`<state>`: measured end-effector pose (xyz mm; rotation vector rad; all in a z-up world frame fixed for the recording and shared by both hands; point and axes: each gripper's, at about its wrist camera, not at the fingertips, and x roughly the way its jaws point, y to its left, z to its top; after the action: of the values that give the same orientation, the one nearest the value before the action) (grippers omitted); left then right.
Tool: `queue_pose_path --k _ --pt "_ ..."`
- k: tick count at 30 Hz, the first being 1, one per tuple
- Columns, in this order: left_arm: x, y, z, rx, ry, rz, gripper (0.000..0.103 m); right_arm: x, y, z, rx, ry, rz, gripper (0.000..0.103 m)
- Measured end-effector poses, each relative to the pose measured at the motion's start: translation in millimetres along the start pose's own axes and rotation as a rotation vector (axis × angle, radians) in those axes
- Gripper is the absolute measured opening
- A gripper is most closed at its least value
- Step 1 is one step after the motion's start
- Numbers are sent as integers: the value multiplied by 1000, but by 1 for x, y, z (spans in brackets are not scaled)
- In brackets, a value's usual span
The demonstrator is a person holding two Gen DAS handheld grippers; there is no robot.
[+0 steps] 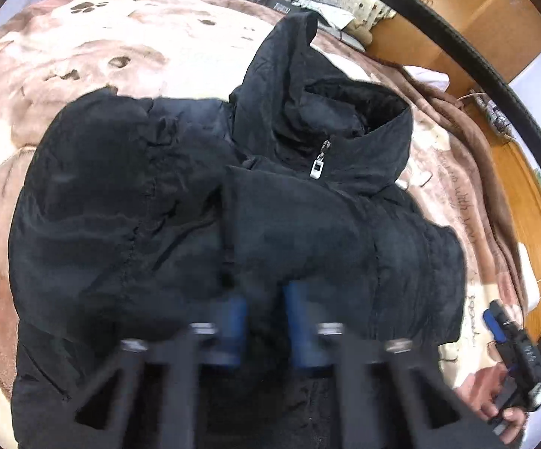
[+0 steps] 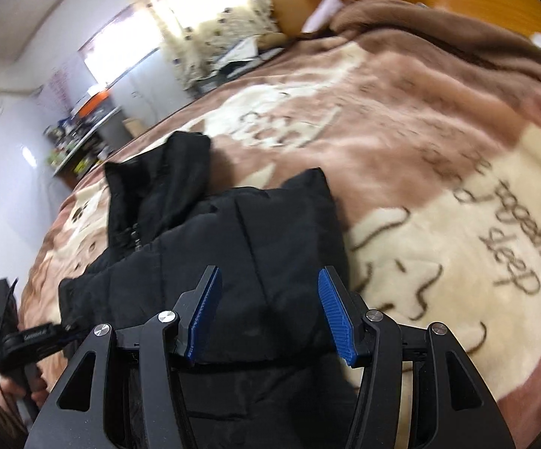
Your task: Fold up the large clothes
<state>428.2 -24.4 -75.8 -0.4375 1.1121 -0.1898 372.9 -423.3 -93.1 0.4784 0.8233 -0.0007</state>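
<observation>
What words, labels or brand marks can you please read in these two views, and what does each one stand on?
"together" and "sleep": brown script on the plush brown-and-cream blanket, right wrist view.
More script above those words on the blanket: too blurred to read.
Script along the blanket's edge beside the black padded hooded jacket, left wrist view: only "with" is fairly legible.
White lettering on the left tongs body: too small to read.
Silver zipper pull: no legible mark.

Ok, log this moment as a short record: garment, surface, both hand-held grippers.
garment: black jacket, zipped up, hood at the far end, sleeves folded over the front
zip pull: white, at the collar
surface: brown and cream blanket with printed writing
left hand-held gripper: open, over the jacket, blurred
right hand-held gripper: open, holding nothing, above the jacket's right edge
</observation>
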Motion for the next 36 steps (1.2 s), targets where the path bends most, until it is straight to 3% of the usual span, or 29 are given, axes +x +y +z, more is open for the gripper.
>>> queue_pose_path --k 7,13,18,22,26,30,33,36 --pt "-59 5 12 -8 -177 -49 9 -3 7 -4 -42 11 -6 55" --pt "-42 30 1 -16 -114 43 9 8 33 -5 -133 -6 7 55" --pt "-21 46 -8 -22 -94 127 13 44 46 -13 -223 71 -49 54" --pt "-9 43 -6 -5 -81 144 15 65 39 -17 -202 111 -74 55" --pt "-4 38 -10 40 -88 200 32 73 35 -19 -201 125 -97 58" --pt "-8 52 -9 -35 -72 181 54 62 37 -13 -203 131 -121 60" --pt "-20 58 -6 -69 -77 153 64 40 49 -7 -233 62 -95 60" --pt "-41 55 -6 -68 -135 167 66 32 62 -6 -265 47 -47 60"
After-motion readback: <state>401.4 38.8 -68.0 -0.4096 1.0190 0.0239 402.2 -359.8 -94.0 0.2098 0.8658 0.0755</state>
